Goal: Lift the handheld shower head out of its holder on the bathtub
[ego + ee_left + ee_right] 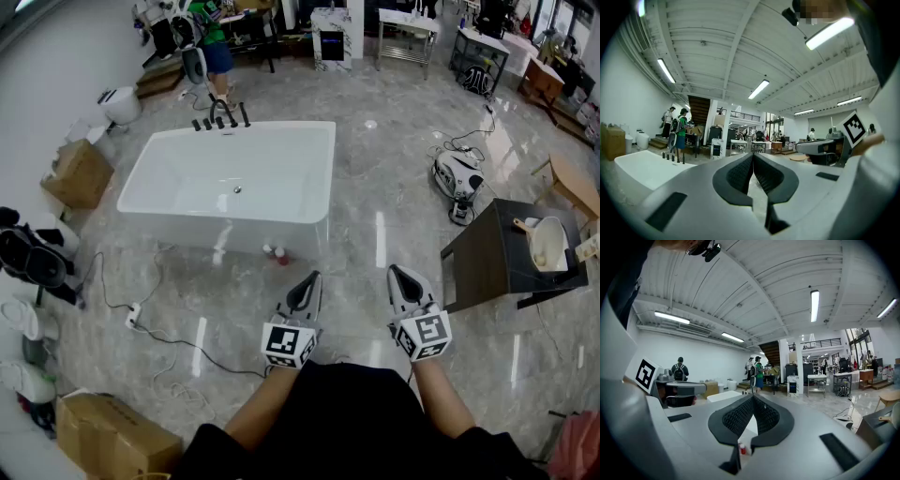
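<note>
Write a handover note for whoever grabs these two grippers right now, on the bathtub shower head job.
Left gripper: shut, empty, held out level.
Right gripper: shut, empty.
Bathtub: ahead across the floor, not within reach. The black fittings stand on its far rim, and the shower head is too small to single out among them.
Done: nothing yet.
Left: walk up, open a gripper, grasp the shower head, lift it from its holder.

Open test hall, not a home bathroom
A freestanding bathtub stands ahead of the left tool on polished floor (loose cables, cardboard boxes to its left), worktops beyond.
</note>
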### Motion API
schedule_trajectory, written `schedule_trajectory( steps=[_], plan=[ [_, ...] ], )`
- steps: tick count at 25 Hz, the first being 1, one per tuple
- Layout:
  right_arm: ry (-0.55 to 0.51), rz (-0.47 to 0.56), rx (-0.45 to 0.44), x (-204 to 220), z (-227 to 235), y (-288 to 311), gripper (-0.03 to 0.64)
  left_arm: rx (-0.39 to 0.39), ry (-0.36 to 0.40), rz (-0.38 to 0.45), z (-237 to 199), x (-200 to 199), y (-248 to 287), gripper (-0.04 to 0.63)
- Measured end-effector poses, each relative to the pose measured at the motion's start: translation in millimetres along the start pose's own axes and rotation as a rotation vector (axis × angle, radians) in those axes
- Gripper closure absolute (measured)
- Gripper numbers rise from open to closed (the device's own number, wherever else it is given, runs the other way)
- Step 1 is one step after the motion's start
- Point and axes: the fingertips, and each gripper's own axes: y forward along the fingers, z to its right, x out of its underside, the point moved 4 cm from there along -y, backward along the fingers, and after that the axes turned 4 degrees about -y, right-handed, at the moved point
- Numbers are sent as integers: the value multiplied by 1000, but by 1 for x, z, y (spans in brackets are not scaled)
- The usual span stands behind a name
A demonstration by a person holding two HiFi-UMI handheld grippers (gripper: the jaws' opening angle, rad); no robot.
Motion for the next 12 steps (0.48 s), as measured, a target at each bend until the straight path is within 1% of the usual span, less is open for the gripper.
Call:
schedule_trajectory(
  steps=[3, 7, 12],
  plan=[
    [16, 1, 17, 3, 1, -2, 620, -9, -8, 6, -3, -2, -2, 591],
    [-13, -17, 26, 6, 5, -4, 620, -12, -11, 2, -4, -2, 2, 591],
    [53, -3, 10, 8, 9, -6, 618, 0, -12, 4, -1, -3, 7, 591]
  ],
)
